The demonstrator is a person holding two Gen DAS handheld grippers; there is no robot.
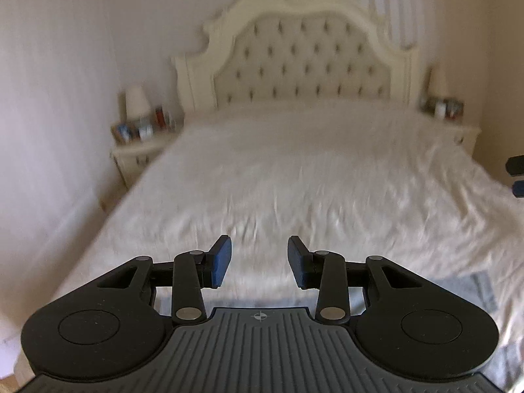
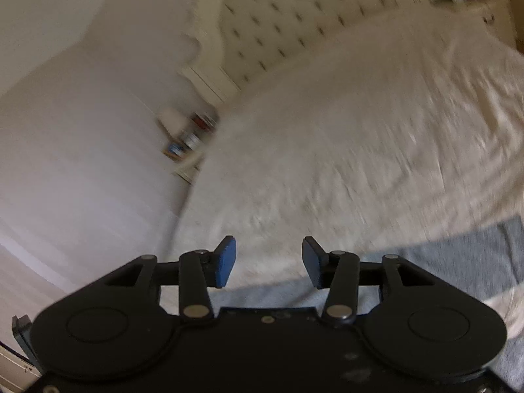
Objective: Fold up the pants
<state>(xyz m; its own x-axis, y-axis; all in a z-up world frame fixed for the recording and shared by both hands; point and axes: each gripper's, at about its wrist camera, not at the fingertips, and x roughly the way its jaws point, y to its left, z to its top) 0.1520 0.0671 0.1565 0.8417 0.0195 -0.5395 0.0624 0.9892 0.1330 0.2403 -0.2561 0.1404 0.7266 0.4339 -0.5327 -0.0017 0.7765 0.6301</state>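
The pants (image 2: 475,255) are grey-blue cloth lying flat on the near part of the bed, below and to the right of my right gripper (image 2: 269,250). That gripper hangs above the bed, open, with nothing between its blue pads. In the left wrist view a strip of the pants (image 1: 481,290) shows at the lower right and just under my left gripper (image 1: 259,252). The left gripper is also open and empty, held above the white bedcover. Most of the pants are hidden beneath the two gripper bodies. Both views are blurred.
A wide bed with a white rumpled cover (image 1: 311,180) fills the view, with a tufted cream headboard (image 1: 301,62) at the far end. Nightstands with small items stand at the left (image 1: 140,137) and right (image 1: 445,111). A pale wall (image 1: 49,98) runs along the left.
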